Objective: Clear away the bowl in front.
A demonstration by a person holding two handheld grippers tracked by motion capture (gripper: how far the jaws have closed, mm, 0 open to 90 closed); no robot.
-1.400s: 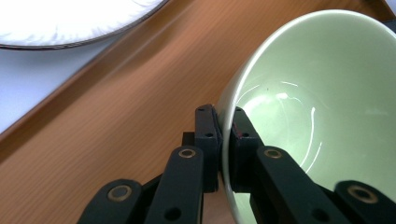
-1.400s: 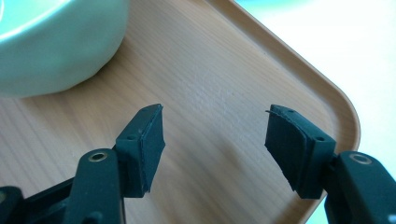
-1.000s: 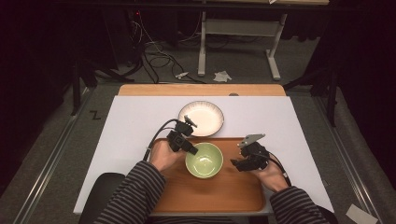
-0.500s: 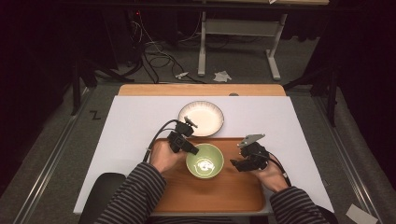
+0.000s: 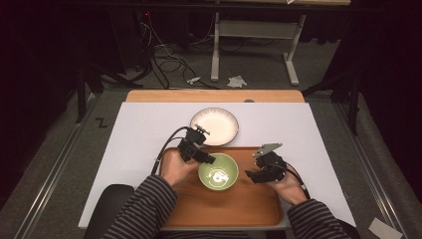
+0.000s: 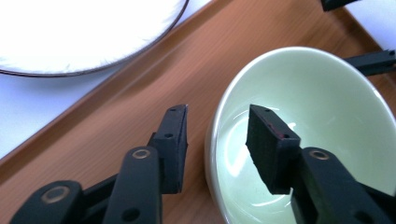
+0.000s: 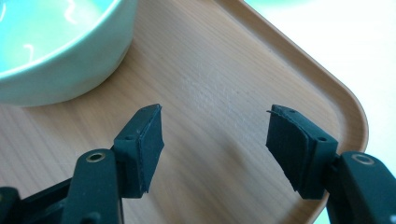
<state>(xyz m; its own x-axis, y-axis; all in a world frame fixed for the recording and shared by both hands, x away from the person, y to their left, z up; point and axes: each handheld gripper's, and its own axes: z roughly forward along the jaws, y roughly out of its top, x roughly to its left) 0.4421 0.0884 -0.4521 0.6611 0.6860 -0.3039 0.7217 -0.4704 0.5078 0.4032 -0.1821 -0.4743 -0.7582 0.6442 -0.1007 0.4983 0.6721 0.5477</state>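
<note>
Here the green bowl (image 5: 218,172) sat on the wooden tray (image 5: 199,209) at the lower middle of the high view, with the white plate (image 5: 214,126) just above the tray's upper edge on the white surface (image 5: 134,134). The left tongs (image 5: 203,158) reached the bowl's upper left rim, and the right tongs (image 5: 250,175) hung just right of the bowl, apart from it.

The left gripper view gave what the high view could not: the left tongs (image 6: 217,140) stood open astride the bowl's (image 6: 322,102) rim, one jaw outside over the tray (image 6: 140,93), the other inside the hollow. Whether either jaw touched the rim was hard to tell, though a gap seemed to show on both sides. The plate (image 6: 79,32) filled the upper left of that frame.

The right gripper view showed the right tongs (image 7: 215,126) wide open over bare tray wood (image 7: 210,79), gripping nothing, with the bowl's (image 7: 60,60) outer wall at the upper left and the tray's rounded corner at the right.
</note>
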